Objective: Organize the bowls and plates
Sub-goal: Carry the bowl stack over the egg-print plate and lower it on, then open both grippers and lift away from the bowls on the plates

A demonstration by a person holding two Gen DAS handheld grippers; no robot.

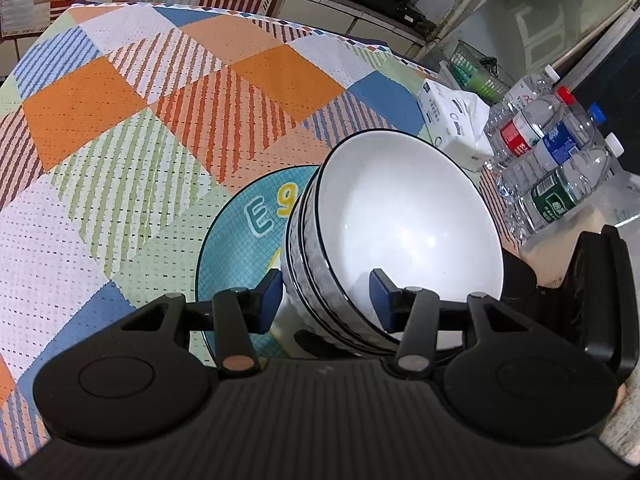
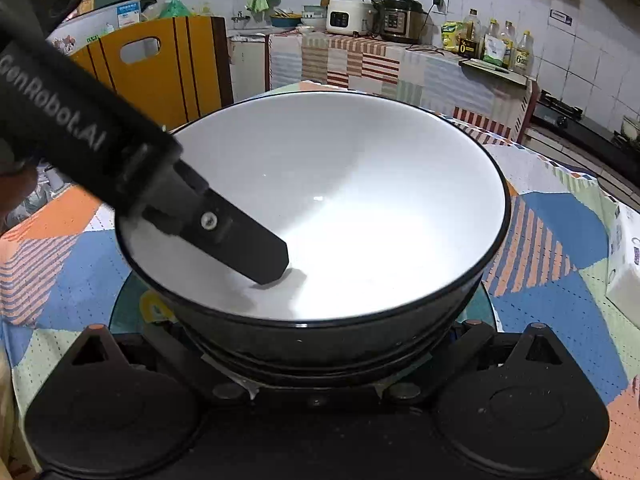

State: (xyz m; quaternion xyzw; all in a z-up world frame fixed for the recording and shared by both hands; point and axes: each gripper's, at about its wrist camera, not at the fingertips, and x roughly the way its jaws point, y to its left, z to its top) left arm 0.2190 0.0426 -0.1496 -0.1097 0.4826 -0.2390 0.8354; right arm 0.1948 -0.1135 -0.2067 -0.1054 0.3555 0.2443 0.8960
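A stack of white bowls (image 1: 400, 232) with black rims stands on a teal plate (image 1: 240, 248) with letters on it. My left gripper (image 1: 326, 300) straddles the near wall of the stack, one blue pad (image 1: 268, 300) outside and one inside the top bowl, closed on the wall. In the right wrist view the same bowls (image 2: 360, 208) fill the middle, with the left gripper's finger (image 2: 248, 240) reaching into the top bowl. My right gripper's fingertips are hidden under the bowls, on either side of the stack's base.
The table carries a patchwork cloth (image 1: 160, 120). A tissue pack (image 1: 452, 120) and several water bottles (image 1: 560, 168) lie at the right, and a green basket (image 1: 476, 68) stands behind them. A kitchen counter with appliances (image 2: 380, 16) stands beyond the table.
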